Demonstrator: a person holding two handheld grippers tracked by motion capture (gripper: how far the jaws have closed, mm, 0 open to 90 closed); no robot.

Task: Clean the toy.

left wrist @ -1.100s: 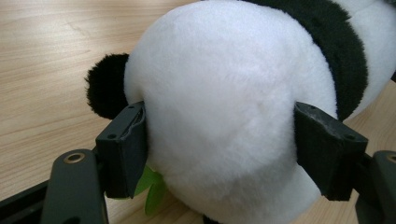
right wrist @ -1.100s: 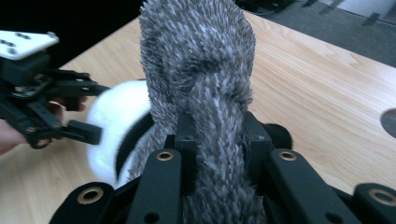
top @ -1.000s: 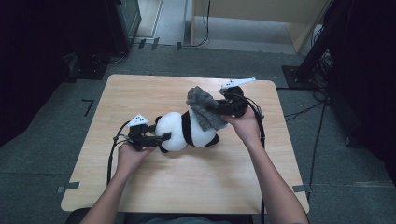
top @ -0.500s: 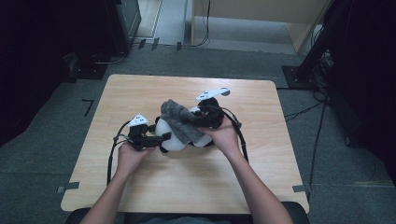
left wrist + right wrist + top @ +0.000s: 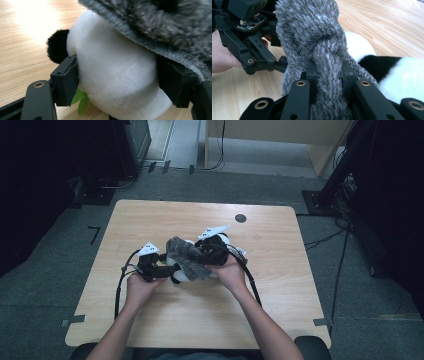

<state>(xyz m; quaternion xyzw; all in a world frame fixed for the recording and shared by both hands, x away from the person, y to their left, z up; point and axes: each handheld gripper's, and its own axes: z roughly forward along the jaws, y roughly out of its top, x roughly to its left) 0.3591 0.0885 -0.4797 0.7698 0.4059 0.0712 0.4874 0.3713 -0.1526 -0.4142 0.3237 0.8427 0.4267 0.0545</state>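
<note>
A black-and-white panda plush [image 5: 186, 276] lies at the middle of the wooden table [image 5: 280, 285]. My left gripper [image 5: 169, 270] is shut on its white body [image 5: 117, 75], one pad [image 5: 65, 81] pressing each side, beside a black ear and a small green leaf [image 5: 81, 100]. A grey fuzzy cloth [image 5: 181, 252] is draped over the top of the panda [image 5: 402, 77]. My right gripper [image 5: 201, 256] comes in from the right and is shut on a bunched fold of that cloth [image 5: 312, 32], its jaws [image 5: 328, 75] pinching it tight. The cloth's edge [image 5: 160, 22] hangs over the plush.
A small dark round spot [image 5: 240, 218] marks the table's far side. Black cables [image 5: 120, 287] trail from both grippers toward the near edge. Bare wood lies left, right and in front of the plush. Dark equipment and cables stand on the floor around the table.
My right gripper has carried the grey cloth left and down, from the table's right side onto the panda. The left gripper and the plush have stayed put.
</note>
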